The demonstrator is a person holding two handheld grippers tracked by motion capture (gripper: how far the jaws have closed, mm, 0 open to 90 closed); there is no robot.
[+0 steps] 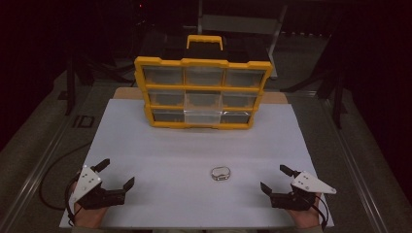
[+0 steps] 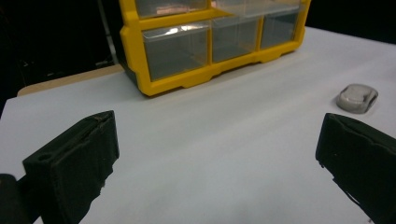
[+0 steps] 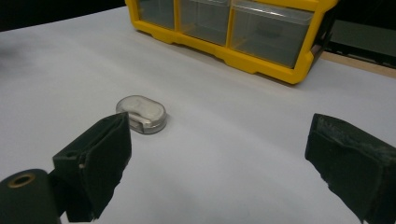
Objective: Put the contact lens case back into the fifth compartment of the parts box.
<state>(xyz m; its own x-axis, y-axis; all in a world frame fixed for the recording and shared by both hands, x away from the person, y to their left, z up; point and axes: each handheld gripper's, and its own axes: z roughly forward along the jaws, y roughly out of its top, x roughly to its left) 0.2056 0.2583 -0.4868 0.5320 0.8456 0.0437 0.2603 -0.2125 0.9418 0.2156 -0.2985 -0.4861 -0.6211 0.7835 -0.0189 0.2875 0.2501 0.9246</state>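
A: Item count, please.

B: One yellow drawer cabinet at the far side of the white counter, nine clear drawers in three rows of three. One small oval metal-rimmed case, lying flat. Two grippers.

A: Pose of the hands?

B: Left gripper rests low at the near left corner, held in a hand, jaws pointing inward and away. Right gripper mirrors it at the near right corner. Both stand wide apart, nothing between the jaws.

A: Location of the case?

B: On the bare counter between the two grippers, nearer the right one, well in front of the cabinet. In the right gripper view it sits just beyond the left jaw, untouched; in the left gripper view, beyond the right jaw.
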